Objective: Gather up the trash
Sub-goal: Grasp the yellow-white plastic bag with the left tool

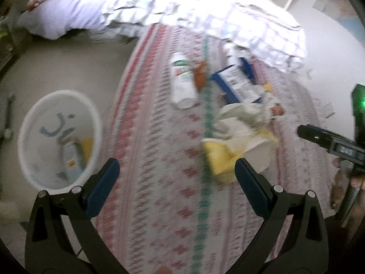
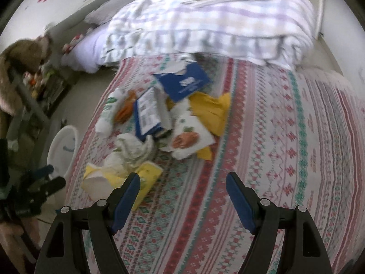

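Observation:
Trash lies in a heap on a patterned rug (image 2: 285, 137): a white bottle (image 1: 182, 77) with a green label, an orange wrapper (image 1: 200, 74), a blue carton (image 2: 182, 82), crumpled white paper (image 2: 134, 146), a carrot-print napkin (image 2: 189, 137) and yellow paper (image 2: 209, 111). A yellow packet (image 1: 219, 157) sits just beyond my left gripper (image 1: 176, 166), which is open and empty. My right gripper (image 2: 182, 178) is open and empty too, hovering over bare rug near the heap. A white bin (image 1: 59, 137) on the floor to the left holds a few pieces of trash.
A bed with a checked blanket (image 2: 216, 22) and a pale pillow (image 1: 68, 16) borders the rug's far side. A cluttered shelf (image 2: 45, 84) stands at the left. One of my right gripper's fingers (image 1: 319, 138) shows at the left wrist view's right edge.

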The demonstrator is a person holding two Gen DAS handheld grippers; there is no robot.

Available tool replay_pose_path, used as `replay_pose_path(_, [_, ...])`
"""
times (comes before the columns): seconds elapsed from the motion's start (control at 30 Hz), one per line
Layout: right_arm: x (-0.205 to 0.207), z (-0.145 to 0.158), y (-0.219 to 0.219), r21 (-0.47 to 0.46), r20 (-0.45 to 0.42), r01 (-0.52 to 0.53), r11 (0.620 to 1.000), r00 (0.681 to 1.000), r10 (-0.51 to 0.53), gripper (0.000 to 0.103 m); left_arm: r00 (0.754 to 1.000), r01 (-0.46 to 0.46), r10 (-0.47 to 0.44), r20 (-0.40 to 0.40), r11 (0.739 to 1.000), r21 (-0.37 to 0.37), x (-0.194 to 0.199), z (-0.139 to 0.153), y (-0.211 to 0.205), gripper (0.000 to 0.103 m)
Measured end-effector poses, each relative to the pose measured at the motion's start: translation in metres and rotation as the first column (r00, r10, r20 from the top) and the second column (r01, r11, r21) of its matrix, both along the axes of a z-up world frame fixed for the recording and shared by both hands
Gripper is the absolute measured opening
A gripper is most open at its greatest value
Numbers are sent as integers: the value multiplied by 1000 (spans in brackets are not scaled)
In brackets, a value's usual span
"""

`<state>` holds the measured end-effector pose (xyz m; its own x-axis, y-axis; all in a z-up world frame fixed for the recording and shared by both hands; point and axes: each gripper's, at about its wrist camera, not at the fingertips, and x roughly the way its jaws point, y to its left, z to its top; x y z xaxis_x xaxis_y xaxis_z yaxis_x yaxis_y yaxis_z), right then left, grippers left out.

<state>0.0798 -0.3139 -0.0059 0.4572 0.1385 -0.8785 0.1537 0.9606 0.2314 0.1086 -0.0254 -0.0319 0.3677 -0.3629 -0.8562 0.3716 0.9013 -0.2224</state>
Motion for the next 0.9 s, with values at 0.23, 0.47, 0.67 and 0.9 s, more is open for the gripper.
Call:
replay_pose_path(0.23, [-2, -7, -22, 29, -31, 65, 997, 997, -64, 79, 986, 169, -169, 1, 985, -35, -10, -12, -43, 88])
replay_pose_path(0.47, [-2, -11, -23, 36, -41, 64, 997, 997, -62, 79, 975, 201, -206, -81, 978, -63, -6, -38, -62, 58])
replay_pose_path(0.67, [-2, -13, -26, 34, -49, 71, 997, 996, -69, 79, 965, 238, -251, -82, 961, -137, -9, -34, -64, 27])
replay_pose_path(0.9, [0, -11, -27, 30, -41, 72, 997, 997, -71, 79, 949, 311, -315, -9, 939, -144, -27, -12, -63, 25])
